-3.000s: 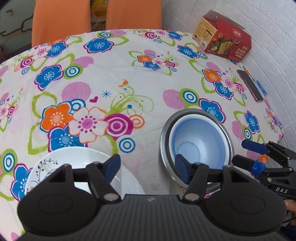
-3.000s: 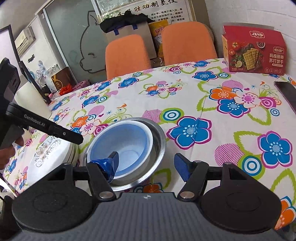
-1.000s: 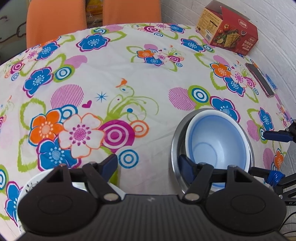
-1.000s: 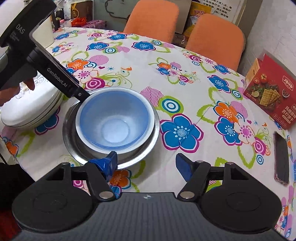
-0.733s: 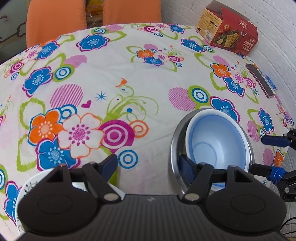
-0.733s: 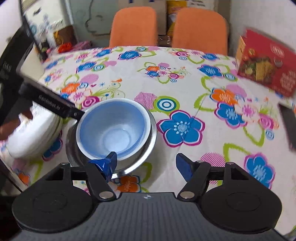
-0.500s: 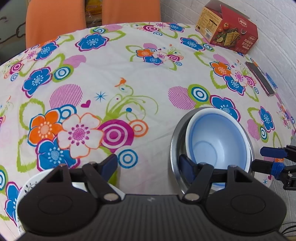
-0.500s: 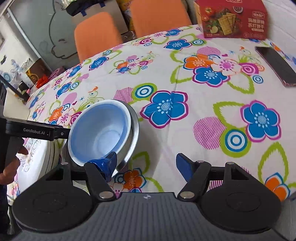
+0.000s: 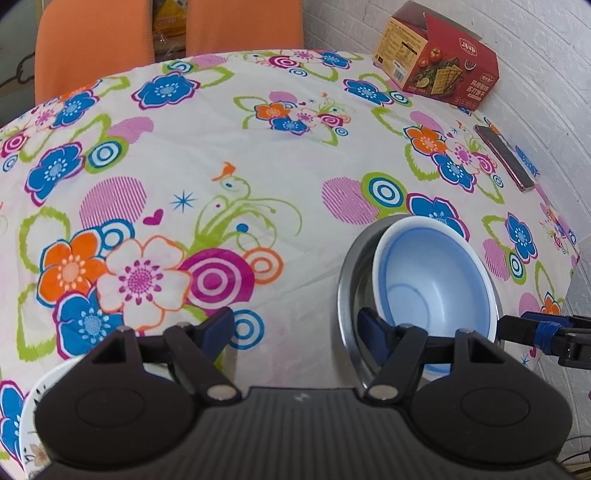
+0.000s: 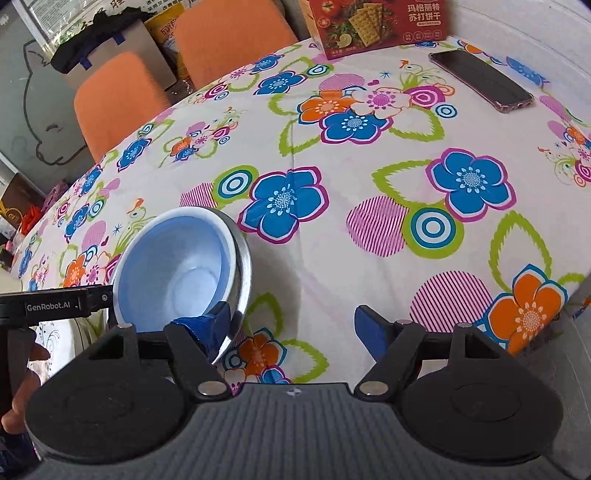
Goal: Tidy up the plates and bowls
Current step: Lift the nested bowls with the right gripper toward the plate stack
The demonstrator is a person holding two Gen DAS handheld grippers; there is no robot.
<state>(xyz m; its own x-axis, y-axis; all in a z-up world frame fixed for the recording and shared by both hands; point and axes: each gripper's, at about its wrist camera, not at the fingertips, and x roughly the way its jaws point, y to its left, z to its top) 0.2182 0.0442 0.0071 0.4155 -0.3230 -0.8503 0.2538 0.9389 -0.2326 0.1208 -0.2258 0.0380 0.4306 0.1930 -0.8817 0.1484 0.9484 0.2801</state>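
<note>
Bowls: blue bowl (image 9: 432,273) nested in steel bowl (image 9: 349,280) near counter's (image 10: 369,177) edge; left gripper (image 9: 295,328) and right gripper (image 10: 291,325) both spread

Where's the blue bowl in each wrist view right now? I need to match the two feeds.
Left wrist: blue bowl lower right, nested in the steel bowl, behind the right fingertip.
Right wrist: blue bowl lower left, in the steel bowl.
Shared landmark: red cracker box at the table's far edge.

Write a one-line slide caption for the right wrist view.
Open right gripper beside a blue bowl nested in a steel bowl on a floral tablecloth.
</note>
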